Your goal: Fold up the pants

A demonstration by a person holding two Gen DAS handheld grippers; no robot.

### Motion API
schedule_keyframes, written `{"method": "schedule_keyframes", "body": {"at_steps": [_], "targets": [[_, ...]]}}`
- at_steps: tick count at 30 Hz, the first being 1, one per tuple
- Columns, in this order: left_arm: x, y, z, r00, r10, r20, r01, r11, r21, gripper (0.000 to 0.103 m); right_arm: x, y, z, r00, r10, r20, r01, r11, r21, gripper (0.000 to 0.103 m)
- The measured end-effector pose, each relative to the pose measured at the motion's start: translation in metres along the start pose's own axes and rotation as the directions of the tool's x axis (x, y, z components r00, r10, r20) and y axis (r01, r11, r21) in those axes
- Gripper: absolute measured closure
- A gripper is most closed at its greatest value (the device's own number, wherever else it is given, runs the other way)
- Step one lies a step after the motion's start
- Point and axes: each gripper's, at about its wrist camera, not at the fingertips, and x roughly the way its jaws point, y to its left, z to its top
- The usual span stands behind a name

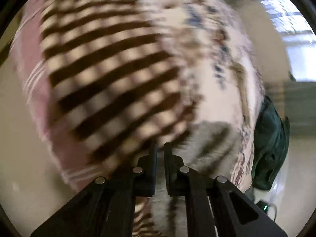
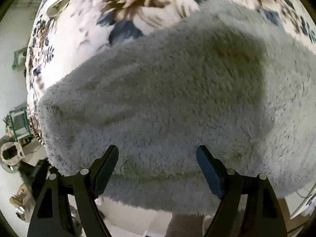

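Note:
The pants (image 2: 167,98) are grey and fluffy and lie on a floral bedspread (image 2: 83,31); they fill most of the right wrist view. My right gripper (image 2: 158,154) is open just above them, jaws wide apart, holding nothing. In the blurred left wrist view, my left gripper (image 1: 160,148) has its jaws nearly together with a narrow gap. A patch of the grey pants (image 1: 213,144) lies right ahead of and under its fingers. I cannot tell whether fabric is pinched between them.
A brown-and-cream checked cloth (image 1: 110,75) and a pink striped cloth (image 1: 33,83) lie on the floral bedspread (image 1: 227,59). A dark green garment (image 1: 270,144) hangs at the bed's right edge. Floor clutter and a green-framed stand (image 2: 17,120) sit left of the bed.

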Motion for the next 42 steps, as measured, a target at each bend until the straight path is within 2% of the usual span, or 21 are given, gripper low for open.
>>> {"method": "schedule_keyframes", "body": {"at_steps": [2, 4, 5, 6, 11, 12, 13, 14, 15, 18, 19, 20, 21, 24, 26, 28, 29, 32, 38, 40, 42], "targets": [[-0.008, -0.001, -0.005, 1.000, -0.011, -0.024, 0.011, 1.000, -0.009, 0.093, -0.007, -0.011, -0.008, 0.999, 0.044, 0.008, -0.044, 0.999, 0.016, 0.020], [-0.010, -0.011, -0.013, 0.998, -0.011, -0.054, 0.011, 1.000, 0.008, 0.065, -0.018, -0.026, -0.018, 0.997, 0.076, 0.029, -0.078, 0.996, 0.039, 0.020], [-0.011, -0.019, -0.019, 0.997, -0.031, -0.065, 0.032, 0.999, 0.022, 0.032, -0.022, -0.031, -0.022, 0.996, 0.084, 0.041, -0.086, 0.995, 0.050, 0.020], [-0.009, -0.024, -0.023, 0.997, -0.041, -0.067, 0.044, 0.999, 0.033, 0.015, -0.030, -0.045, -0.029, 0.995, 0.086, 0.059, -0.090, 0.993, 0.074, 0.020], [0.020, -0.058, -0.043, 0.994, 0.011, -0.109, 0.003, 0.992, 0.126, 0.015, -0.047, -0.121, -0.061, 0.993, 0.070, 0.094, -0.089, 0.971, 0.220, 0.020], [0.026, -0.062, -0.047, 0.995, 0.026, -0.097, -0.011, 0.989, 0.150, 0.024, -0.049, -0.137, -0.067, 0.993, 0.064, 0.094, -0.085, 0.967, 0.239, 0.020], [0.032, -0.067, -0.050, 0.996, 0.051, -0.076, -0.036, 0.982, 0.186, 0.045, -0.051, -0.156, -0.074, 0.994, 0.055, 0.095, -0.078, 0.961, 0.265, 0.020], [0.037, -0.069, -0.051, 0.994, 0.101, -0.041, -0.089, 0.971, 0.224, 0.087, -0.054, -0.173, -0.079, 0.994, 0.047, 0.099, -0.073, 0.956, 0.286, 0.020], [0.036, -0.061, -0.052, 0.991, 0.134, -0.026, -0.124, 0.967, 0.224, 0.086, -0.055, -0.184, -0.082, 0.994, 0.038, 0.106, -0.069, 0.950, 0.306, 0.020], [0.040, -0.040, -0.046, 0.987, 0.155, -0.044, -0.145, 0.976, 0.165, 0.080, -0.070, -0.229, -0.094, 0.988, 0.036, 0.153, -0.092, 0.924, 0.370, 0.020], [0.038, -0.042, -0.046, 0.985, 0.166, -0.043, -0.157, 0.974, 0.162, 0.076, -0.076, -0.242, -0.097, 0.983, 0.039, 0.181, -0.108, 0.914, 0.392, 0.020], [0.033, -0.052, -0.050, 0.977, 0.209, -0.041, -0.200, 0.965, 0.170, 0.066, -0.085, -0.262, -0.101, 0.974, 0.044, 0.224, -0.137, 0.899, 0.417, 0.020], [0.028, -0.061, -0.055, 0.966, 0.255, -0.032, -0.245, 0.951, 0.187, 0.050, -0.090, -0.275, -0.104, 0.966, 0.046, 0.253, -0.155, 0.889, 0.430, 0.019], [0.008, -0.099, -0.081, 0.951, 0.305, 0.053, -0.308, 0.911, 0.273, 0.026, -0.114, -0.325, -0.114, 0.935, 0.045, 0.351, -0.220, 0.851, 0.476, 0.017], [-0.003, -0.138, -0.111, 0.938, 0.329, 0.110, -0.346, 0.871, 0.348, 0.023, -0.132, -0.362, -0.124, 0.910, 0.039, 0.412, -0.265, 0.820, 0.507, 0.017], [0.000, -0.169, -0.136, 0.937, 0.324, 0.127, -0.347, 0.844, 0.409, 0.023, -0.151, -0.397, -0.135, 0.889, 0.020, 0.457, -0.292, 0.794, 0.533, 0.017], [0.003, -0.187, -0.155, 0.944, 0.305, 0.121, -0.327, 0.832, 0.448, 0.023, -0.163, -0.422, -0.144, 0.874, 0.003, 0.486, -0.310, 0.774, 0.552, 0.017], [0.027, -0.237, -0.213, 0.959, 0.275, 0.074, -0.268, 0.787, 0.556, 0.023, -0.191, -0.495, -0.163, 0.855, -0.047, 0.517, -0.323, 0.733, 0.599, 0.017], [0.109, -0.315, -0.360, 0.952, 0.305, -0.033, -0.168, 0.609, 0.775, 0.023, -0.200, -0.626, -0.190, 0.828, -0.083, 0.554, -0.398, 0.609, 0.686, 0.017], [0.137, -0.326, -0.410, 0.943, 0.326, -0.060, -0.138, 0.551, 0.823, 0.023, -0.188, -0.648, -0.185, 0.824, -0.054, 0.565, -0.427, 0.597, 0.680, 0.017], [0.161, -0.331, -0.450, 0.933, 0.353, -0.069, -0.123, 0.494, 0.861, 0.023, -0.175, -0.675, -0.178, 0.800, 0.006, 0.600, -0.490, 0.582, 0.649, 0.017]]}}
